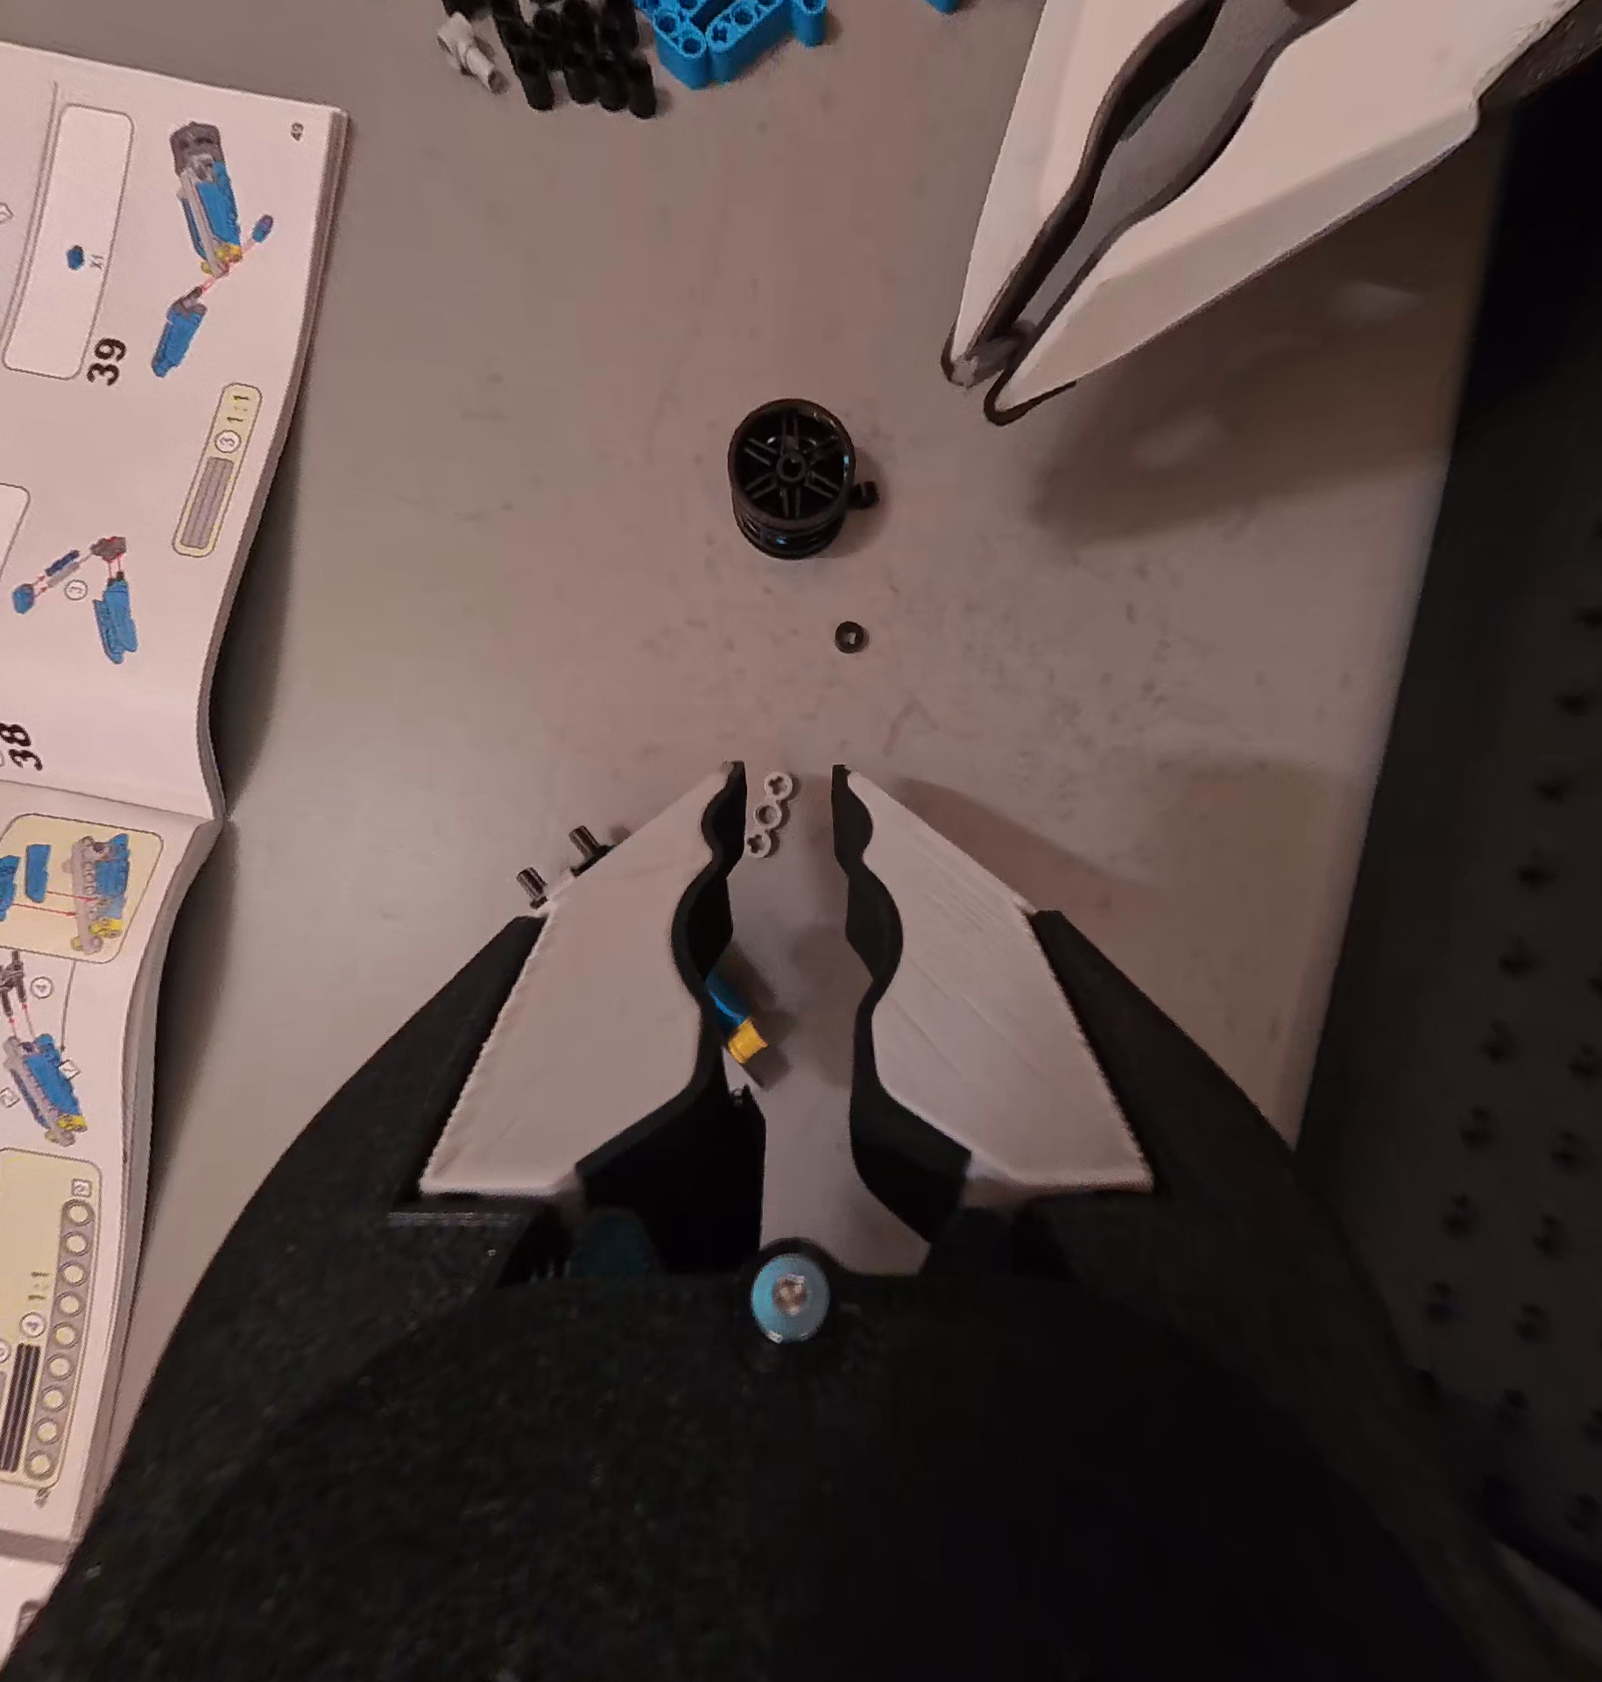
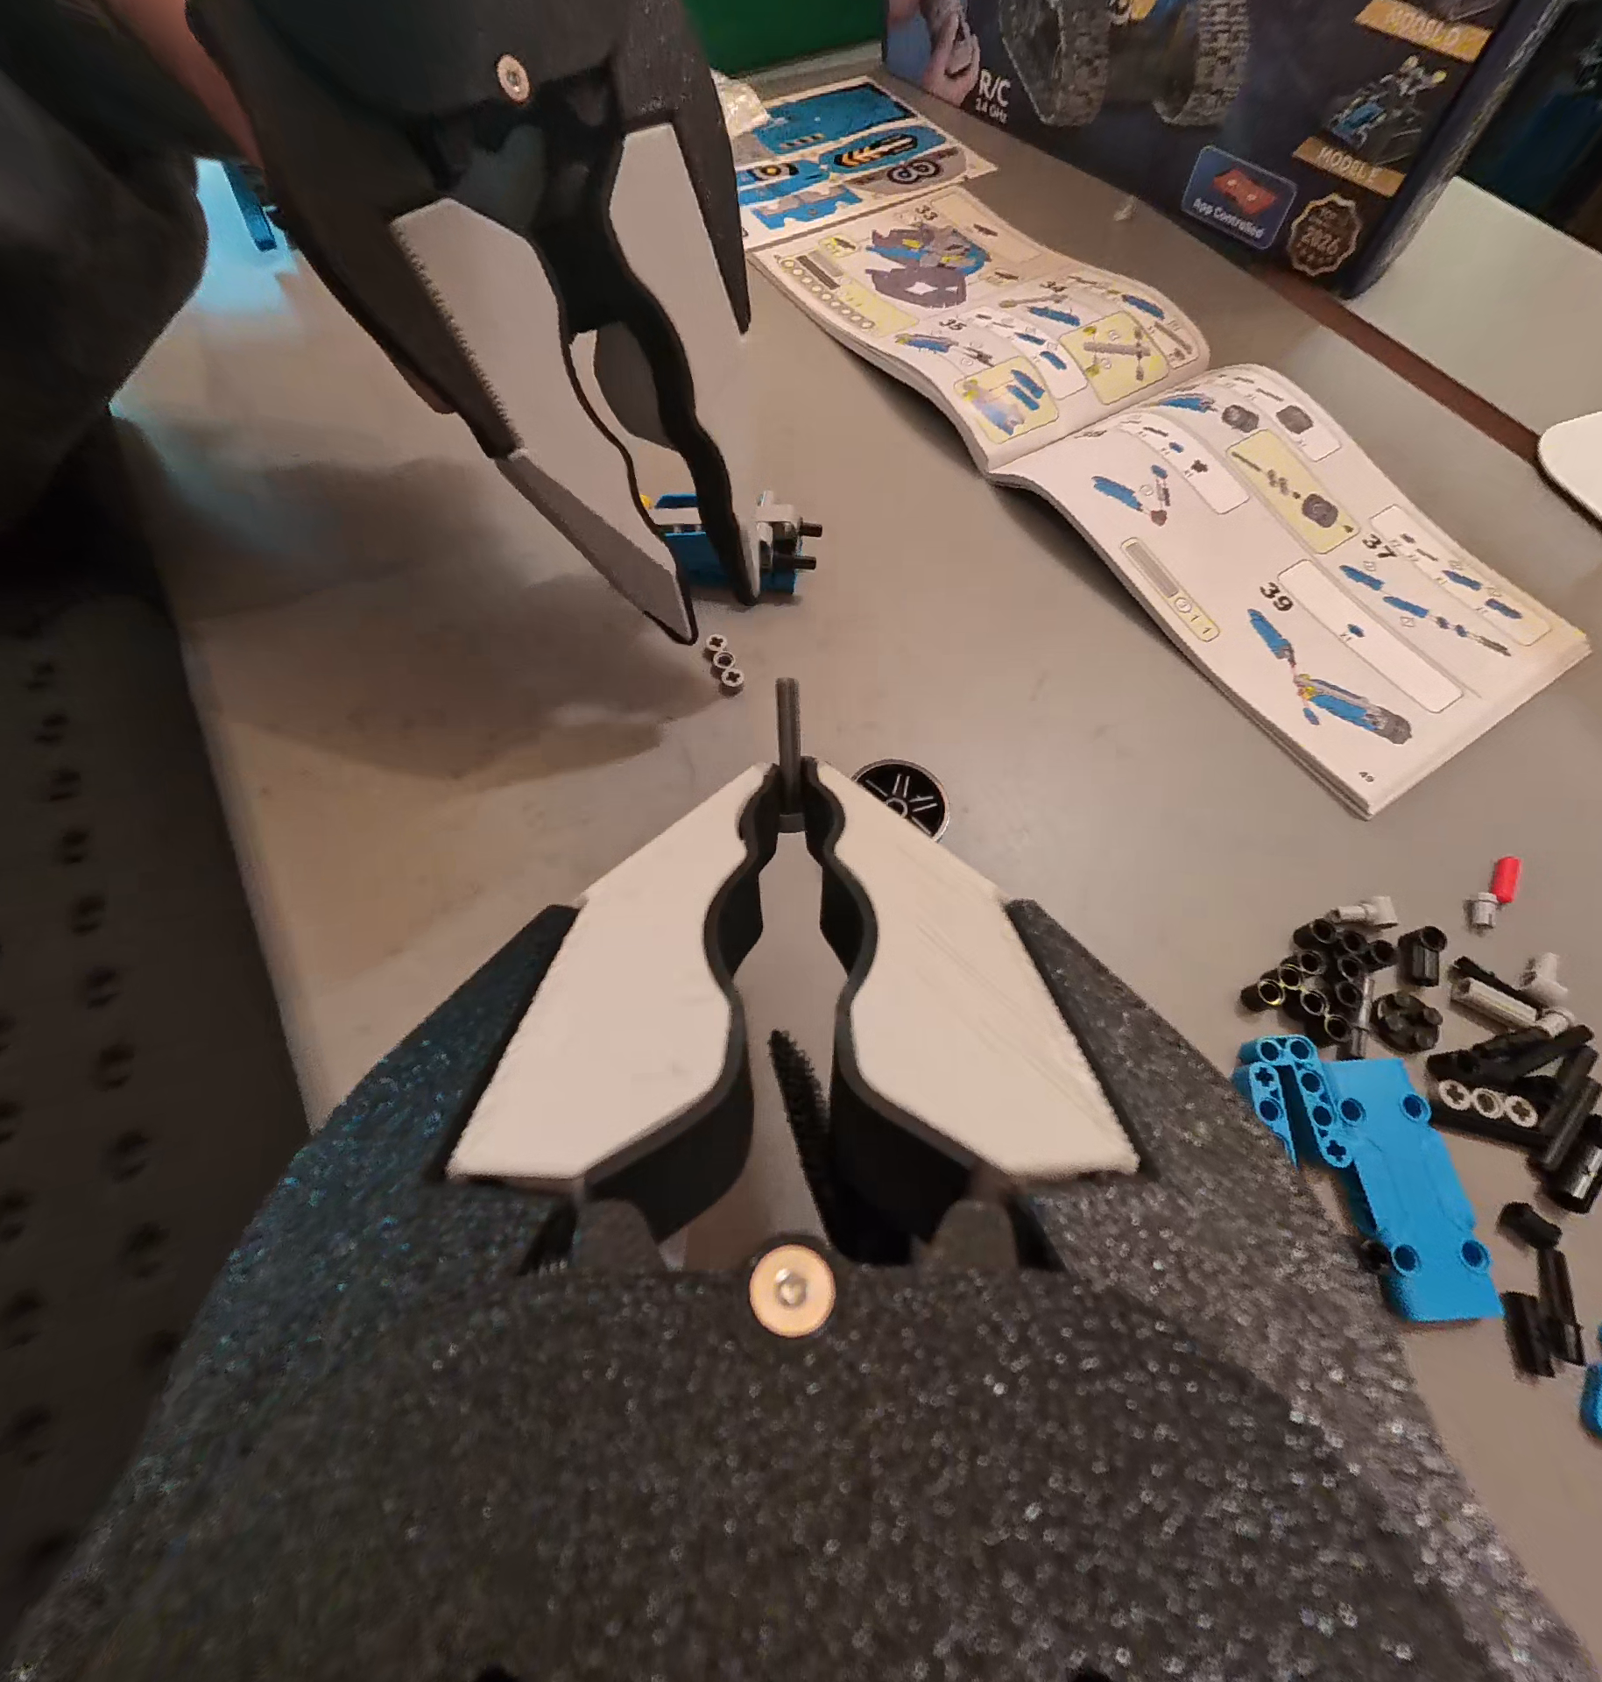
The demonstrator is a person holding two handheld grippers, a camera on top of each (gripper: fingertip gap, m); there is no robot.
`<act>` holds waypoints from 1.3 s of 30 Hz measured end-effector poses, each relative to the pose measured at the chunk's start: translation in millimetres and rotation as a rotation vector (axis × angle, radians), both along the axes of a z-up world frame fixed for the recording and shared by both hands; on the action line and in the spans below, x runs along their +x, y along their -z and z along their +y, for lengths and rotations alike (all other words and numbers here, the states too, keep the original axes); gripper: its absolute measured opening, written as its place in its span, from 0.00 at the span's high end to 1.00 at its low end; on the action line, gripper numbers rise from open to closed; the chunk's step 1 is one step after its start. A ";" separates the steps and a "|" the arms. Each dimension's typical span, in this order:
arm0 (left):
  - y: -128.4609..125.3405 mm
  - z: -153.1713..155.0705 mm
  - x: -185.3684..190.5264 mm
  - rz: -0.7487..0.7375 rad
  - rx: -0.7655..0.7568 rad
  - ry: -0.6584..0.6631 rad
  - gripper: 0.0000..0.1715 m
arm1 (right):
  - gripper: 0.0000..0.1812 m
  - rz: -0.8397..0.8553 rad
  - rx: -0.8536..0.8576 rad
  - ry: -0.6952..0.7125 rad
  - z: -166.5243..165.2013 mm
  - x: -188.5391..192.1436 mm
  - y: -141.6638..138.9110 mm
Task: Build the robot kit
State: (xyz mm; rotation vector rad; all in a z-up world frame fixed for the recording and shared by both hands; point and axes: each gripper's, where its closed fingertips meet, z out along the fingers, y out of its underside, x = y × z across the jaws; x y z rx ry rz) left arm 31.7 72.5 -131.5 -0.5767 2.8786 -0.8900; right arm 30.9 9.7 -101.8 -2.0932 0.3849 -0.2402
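Note:
My left gripper [image 1: 785, 774] is open, tips down near the grey table [image 1: 1097, 683]. A small light grey three-hole piece [image 1: 770, 815] lies between its tips. A blue and yellow assembly [image 1: 733, 1010] with black pins lies mostly under its left finger. A black wheel [image 1: 790, 478] and a small black ring [image 1: 850, 636] lie just ahead. My right gripper [image 2: 790, 774] is shut on a dark grey axle [image 2: 786, 724] that sticks out forward, above the wheel [image 2: 902, 796]. In the right wrist view the left gripper [image 2: 720, 614] straddles the blue assembly [image 2: 683, 546] beside the three-hole piece [image 2: 724, 660]. The right gripper [image 1: 983, 373] also shows in the left wrist view.
An open instruction booklet [image 2: 1234, 501] lies beyond the grippers, and it shows at the left in the left wrist view [image 1: 142, 455]. A pile of black, grey and blue parts [image 2: 1416, 1074] lies right of it. A sticker sheet [image 2: 833, 164] and a printed box [image 2: 1234, 109] sit farther back. A black perforated mat [image 1: 1552, 910] borders the table. About 8 cm separates my left fingertips from my right.

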 end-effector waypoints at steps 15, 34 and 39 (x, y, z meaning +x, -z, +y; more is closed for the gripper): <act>11.5 8.9 -4.9 0.075 0.062 0.082 0.90 | 0.98 0.033 0.040 0.036 -7.6 7.5 -4.8; -45.9 -26.9 1.3 0.037 -0.480 -0.120 0.96 | 0.98 -0.082 -0.063 -0.042 7.3 -4.9 8.6; -62.9 -39.6 -3.3 0.212 -0.640 -0.269 0.96 | 0.98 -0.351 -0.168 -0.009 17.9 -3.4 3.2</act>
